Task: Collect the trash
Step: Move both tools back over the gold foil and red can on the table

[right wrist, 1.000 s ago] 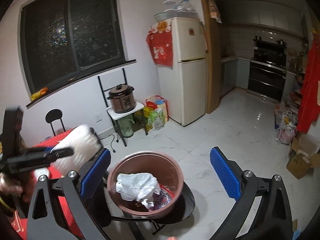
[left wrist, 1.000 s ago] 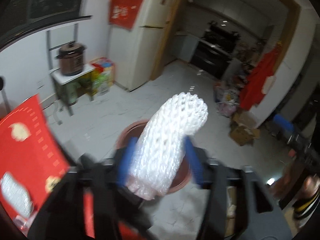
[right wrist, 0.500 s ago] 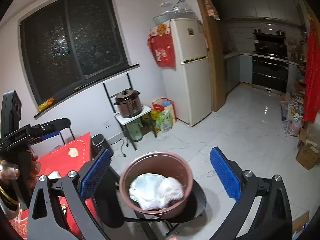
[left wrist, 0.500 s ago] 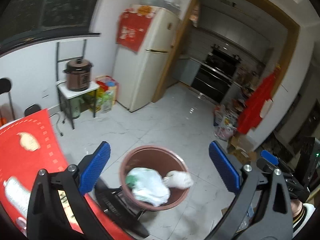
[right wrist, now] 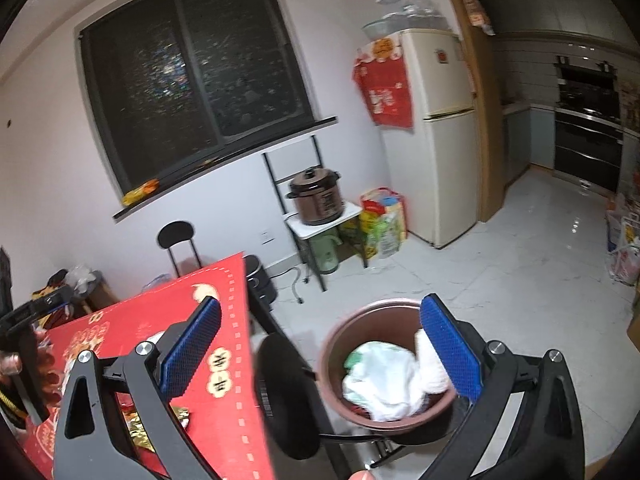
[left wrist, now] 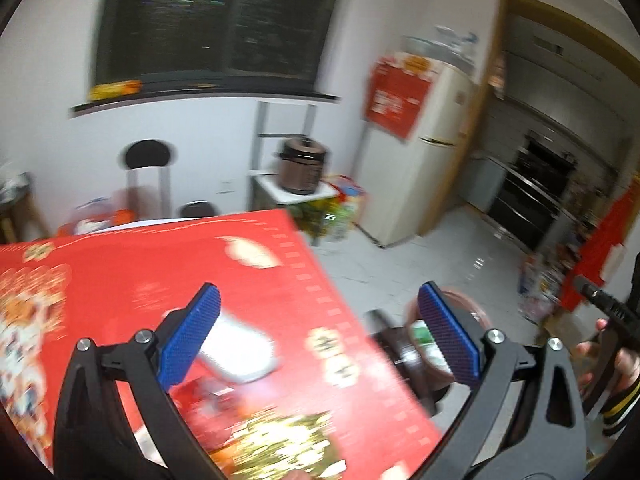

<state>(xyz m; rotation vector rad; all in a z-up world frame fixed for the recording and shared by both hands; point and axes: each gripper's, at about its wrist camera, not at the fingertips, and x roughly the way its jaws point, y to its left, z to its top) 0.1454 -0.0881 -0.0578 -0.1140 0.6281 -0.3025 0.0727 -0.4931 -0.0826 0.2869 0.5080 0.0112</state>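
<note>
My left gripper [left wrist: 320, 336] is open and empty over the red tablecloth [left wrist: 120, 288]; a blurred white packet [left wrist: 240, 356] lies on the cloth just beyond its left finger. The brown bin [right wrist: 348, 344] sits on a black chair right of the table, holding a white bag [right wrist: 380, 380] and the white foam net [right wrist: 430, 364]. My right gripper [right wrist: 320, 340] is open and empty, hovering near the bin, its right finger over the rim. The bin shows partly behind the left gripper's right finger [left wrist: 472, 312].
A gold wrapper [right wrist: 140, 428] lies on the table near the front. A rice cooker [right wrist: 316, 196] on a white stand, a black chair [right wrist: 176, 236], a fridge [right wrist: 440, 136] and bags [right wrist: 384, 220] stand along the far wall. White tile floor lies to the right.
The left gripper let the white foam net fall into the bin, opened, then swung left over the red table. The right gripper shifted slightly left and stayed open.
</note>
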